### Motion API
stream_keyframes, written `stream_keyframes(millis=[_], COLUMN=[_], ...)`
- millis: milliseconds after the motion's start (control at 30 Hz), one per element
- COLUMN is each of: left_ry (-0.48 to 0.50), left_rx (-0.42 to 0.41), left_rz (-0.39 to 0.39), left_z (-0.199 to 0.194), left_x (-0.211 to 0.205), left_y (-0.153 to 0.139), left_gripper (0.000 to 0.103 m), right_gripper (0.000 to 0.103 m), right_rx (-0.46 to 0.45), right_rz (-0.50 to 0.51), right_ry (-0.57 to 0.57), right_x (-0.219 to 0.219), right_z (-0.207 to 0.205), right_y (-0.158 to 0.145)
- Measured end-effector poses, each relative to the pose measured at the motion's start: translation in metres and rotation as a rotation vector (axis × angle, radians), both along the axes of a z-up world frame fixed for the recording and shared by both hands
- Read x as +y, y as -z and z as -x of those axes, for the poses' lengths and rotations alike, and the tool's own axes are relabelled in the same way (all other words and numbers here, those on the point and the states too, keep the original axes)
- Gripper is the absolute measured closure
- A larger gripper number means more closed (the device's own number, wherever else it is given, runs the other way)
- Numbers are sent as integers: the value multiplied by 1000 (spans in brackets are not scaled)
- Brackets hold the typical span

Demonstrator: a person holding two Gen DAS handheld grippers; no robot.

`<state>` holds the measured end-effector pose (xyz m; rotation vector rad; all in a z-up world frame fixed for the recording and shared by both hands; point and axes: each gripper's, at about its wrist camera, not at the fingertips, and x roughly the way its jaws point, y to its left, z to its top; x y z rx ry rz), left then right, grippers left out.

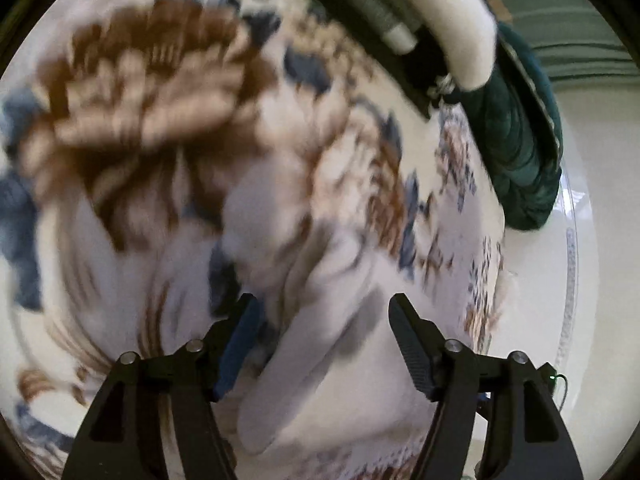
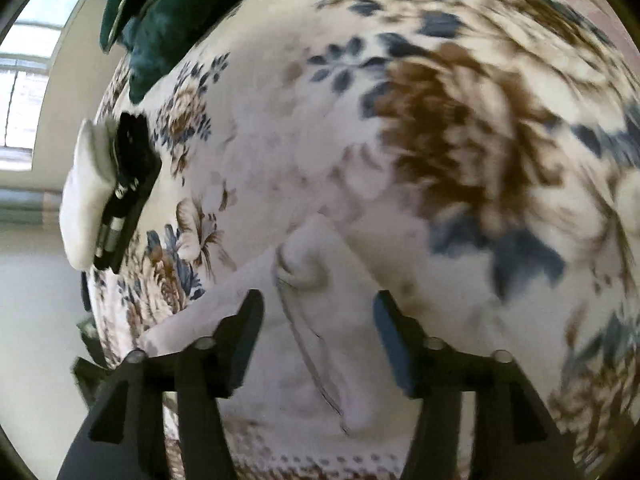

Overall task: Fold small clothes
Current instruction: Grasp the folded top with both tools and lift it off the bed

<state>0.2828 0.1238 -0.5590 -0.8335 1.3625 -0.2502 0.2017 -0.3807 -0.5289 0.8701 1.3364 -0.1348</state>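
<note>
A small white garment (image 1: pixel 316 352) lies crumpled on a floral bedspread (image 1: pixel 140 120), just ahead of my left gripper (image 1: pixel 324 304), which is open with nothing between its fingers. The view is blurred. In the right wrist view the same white garment (image 2: pixel 320 344) lies between and ahead of the fingers of my right gripper (image 2: pixel 318 304), which is open. A dark seam line runs across the cloth. My right gripper, held in a white glove (image 1: pixel 452 20), shows at the top of the left wrist view. My left gripper with its white glove (image 2: pixel 88 196) shows at the left of the right wrist view.
A dark green velvet cushion (image 1: pixel 520 140) lies at the bed's edge; it also shows in the right wrist view (image 2: pixel 160 12). The bedspread (image 2: pixel 460 140) has brown and blue flowers. A window (image 2: pixel 28 72) and pale floor lie beyond the bed edge.
</note>
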Motion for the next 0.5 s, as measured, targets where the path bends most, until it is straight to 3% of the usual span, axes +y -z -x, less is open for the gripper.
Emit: stream_keyframes(millis=[33, 167, 233, 300, 333, 400, 433, 500], left_ry=[5, -13, -19, -16, -11, -12, -11, -20], left_rx=[18, 13, 9, -4, -29, -87, -97, -103], left_rz=[28, 113, 144, 144, 151, 152, 150, 138], left_z=[2, 1, -4, -7, -8, -7, -8, -9], left_x=[-1, -7, -12, -19, -21, -24, -25, -24], left_y=[9, 21, 22, 20, 16, 7, 4, -4], left_gripper=[38, 38, 38, 40, 41, 82, 82, 83], right_gripper=[31, 31, 31, 31, 36, 62, 77, 79], right_rx=[7, 60, 63, 32, 9, -4, -10, -29], right_rz=[-39, -230, -346, -400, -407, -392, -388, -379], right_ry=[7, -17, -10, -19, -23, -45, -46, -31], right_x=[-5, -5, 3, 14, 19, 31, 35, 37], right_z=[7, 15, 14, 9, 7, 1, -1, -2], right_y=[6, 53, 78, 89, 89, 87, 85, 76])
